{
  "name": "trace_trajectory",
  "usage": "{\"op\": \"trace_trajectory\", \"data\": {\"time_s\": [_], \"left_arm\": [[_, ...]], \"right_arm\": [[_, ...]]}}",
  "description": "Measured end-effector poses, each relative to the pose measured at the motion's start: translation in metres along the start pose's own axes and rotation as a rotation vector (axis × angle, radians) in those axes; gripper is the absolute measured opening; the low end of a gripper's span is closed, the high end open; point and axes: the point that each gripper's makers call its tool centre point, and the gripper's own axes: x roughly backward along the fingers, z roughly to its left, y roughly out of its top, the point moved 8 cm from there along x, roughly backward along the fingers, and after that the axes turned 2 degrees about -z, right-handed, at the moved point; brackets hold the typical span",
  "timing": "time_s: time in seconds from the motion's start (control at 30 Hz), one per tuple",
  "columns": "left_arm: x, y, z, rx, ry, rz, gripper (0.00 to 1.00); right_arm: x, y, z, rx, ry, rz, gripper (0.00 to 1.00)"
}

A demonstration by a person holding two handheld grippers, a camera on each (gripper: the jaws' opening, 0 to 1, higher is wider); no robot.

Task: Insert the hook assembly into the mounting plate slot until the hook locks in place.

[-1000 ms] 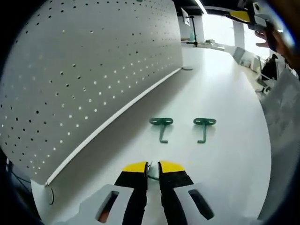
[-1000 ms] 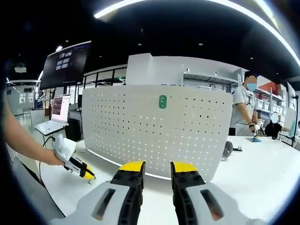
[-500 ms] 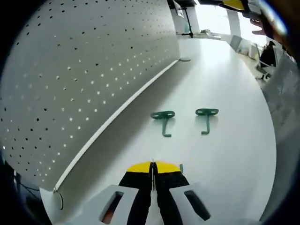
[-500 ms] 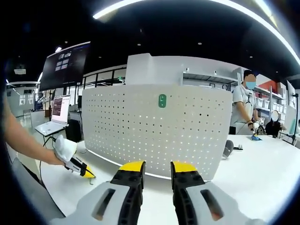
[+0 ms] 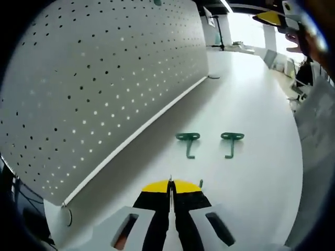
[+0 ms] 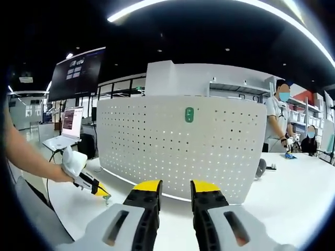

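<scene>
The white perforated mounting plate [image 5: 104, 78] stands upright along the table's left in the left gripper view. Two green hooks [image 5: 188, 142] [image 5: 232, 141] lie flat on the table beside it. My left gripper [image 5: 170, 184] is shut on a third green hook, whose tip [image 5: 200, 183] peeks out beside the jaws. In the right gripper view the plate [image 6: 172, 151] faces me with one green hook [image 6: 189, 114] mounted near its top. The left gripper [image 6: 97, 188] shows at lower left with the held hook [image 6: 106, 197] just over the table. My right gripper [image 6: 176, 187] is open and empty.
A laptop [image 6: 65, 130] and a dark screen [image 6: 78, 73] stand behind the plate's left end. A person [image 6: 277, 125] stands at the back right, near a small grey object [image 6: 260, 167] on the white table [image 5: 251, 104].
The left gripper's jaws, open around a hook on the table one second ago, have shut on it. The right gripper has stayed open and nearly still.
</scene>
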Motion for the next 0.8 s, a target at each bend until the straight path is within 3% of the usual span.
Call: {"op": "trace_trajectory", "data": {"time_s": [0.37,0.8], "left_arm": [[0.026,0.018,-0.001,0.088,0.024,-0.097,0.01],[0.065,0.071,-0.020,0.110,-0.016,-0.282,0.01]], "right_arm": [[-0.005,0.009,0.018,0.014,0.071,-0.020,0.21],[-0.006,0.018,0.045,0.025,0.156,-0.041,0.21]]}}
